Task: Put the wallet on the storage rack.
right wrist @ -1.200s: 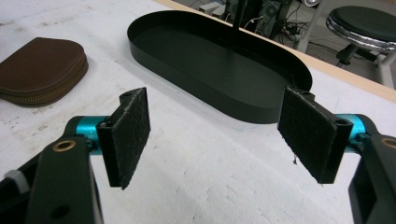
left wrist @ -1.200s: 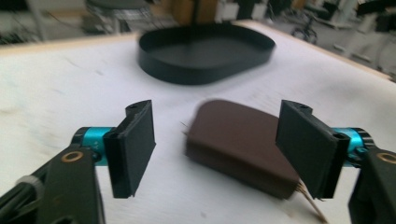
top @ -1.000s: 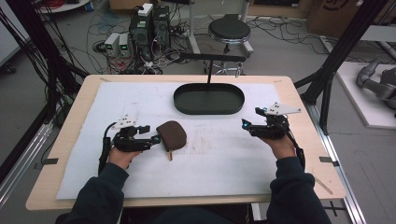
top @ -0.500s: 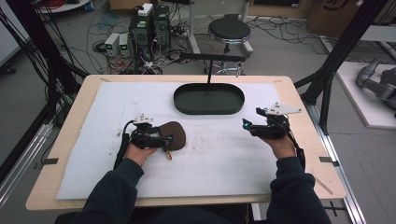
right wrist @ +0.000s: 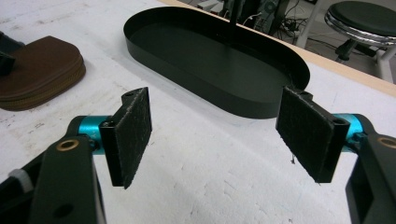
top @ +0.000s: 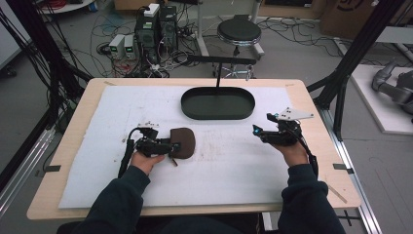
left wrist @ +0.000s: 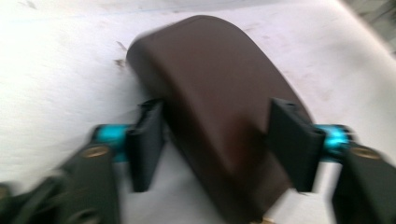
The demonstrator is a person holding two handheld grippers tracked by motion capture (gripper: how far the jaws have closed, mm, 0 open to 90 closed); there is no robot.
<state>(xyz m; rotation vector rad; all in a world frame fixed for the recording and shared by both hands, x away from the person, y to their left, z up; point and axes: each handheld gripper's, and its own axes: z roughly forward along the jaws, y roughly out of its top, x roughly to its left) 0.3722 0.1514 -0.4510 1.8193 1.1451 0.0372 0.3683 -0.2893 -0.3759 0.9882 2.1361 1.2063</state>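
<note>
A brown zipped pouch [top: 185, 141] [left wrist: 219, 88] lies on the white mat [top: 229, 170], left of centre. My left gripper [top: 174, 146] [left wrist: 219, 144] reaches it from the left, with one jaw on either side. The jaws have just been closing, and both pads [left wrist: 147, 140] now touch the pouch's sides. My right gripper [top: 256, 131] [right wrist: 219, 135] rests low over the mat at the right, open, with nothing between its pads [right wrist: 133, 133]. In the right gripper view the pouch [right wrist: 42, 70] lies far off at the left.
A black oval tray [top: 218, 116] [right wrist: 210, 100] with an upright post at its back stands at the mat's far centre. The wooden table edge [top: 195, 80] runs behind it. Past that are a stool [top: 238, 31], computers and cables on the floor.
My left gripper has moved right to the pouch, and its jaws now stand around the pouch's near end. The right gripper has kept still.
</note>
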